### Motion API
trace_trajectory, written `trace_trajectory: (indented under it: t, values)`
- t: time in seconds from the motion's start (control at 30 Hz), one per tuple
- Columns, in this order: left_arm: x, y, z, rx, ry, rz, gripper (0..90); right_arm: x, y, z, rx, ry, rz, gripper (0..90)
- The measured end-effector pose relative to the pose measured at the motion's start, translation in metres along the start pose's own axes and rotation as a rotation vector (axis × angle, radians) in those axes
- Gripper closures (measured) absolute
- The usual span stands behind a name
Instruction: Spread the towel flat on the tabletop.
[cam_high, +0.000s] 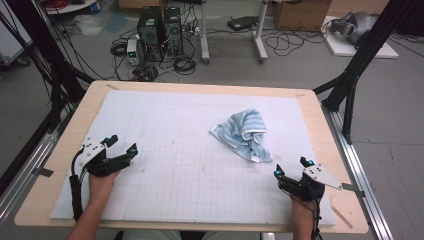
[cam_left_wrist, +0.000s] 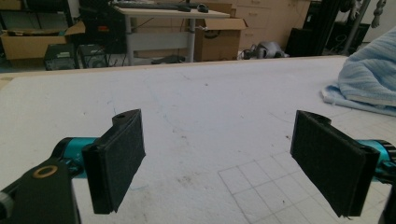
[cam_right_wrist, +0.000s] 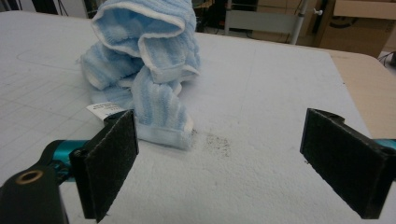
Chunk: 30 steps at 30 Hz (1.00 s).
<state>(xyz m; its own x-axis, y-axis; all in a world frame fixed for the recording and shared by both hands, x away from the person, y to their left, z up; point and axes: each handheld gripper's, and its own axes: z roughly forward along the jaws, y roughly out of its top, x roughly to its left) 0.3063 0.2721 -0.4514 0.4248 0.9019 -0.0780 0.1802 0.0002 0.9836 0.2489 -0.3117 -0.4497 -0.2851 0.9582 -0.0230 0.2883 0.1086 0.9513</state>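
Both your left gripper (cam_high: 120, 144) and right gripper (cam_high: 292, 167) stand spread, empty. The crumpled towel (cam_high: 243, 134) lies at 11 o'clock from the right gripper; pinching several layers risks dragging it bunched.

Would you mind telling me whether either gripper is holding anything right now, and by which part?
Nothing is held: the left gripper and right gripper are both open, apart from the crumpled towel.

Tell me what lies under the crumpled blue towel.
The blue striped towel rests directly on the white gridded mat covering the wooden table. Its bunched folds hide whatever might sit beneath; nothing pokes out along its edges.
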Motion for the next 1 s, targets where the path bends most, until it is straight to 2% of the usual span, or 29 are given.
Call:
trace_trajectory:
  t: [0.87,1.0]
  values:
    - [0.0,0.0002,0.0002,0.006,0.0,0.005,17.8,-0.0017,0.0005,0.0002,0.001,0.007,0.01,10.5]
    - [0.0008,0.0003,0.0002,0.006,0.003,-0.004,17.8,-0.003,0.0007,-0.0005,0.0,0.011,0.031,10.5]
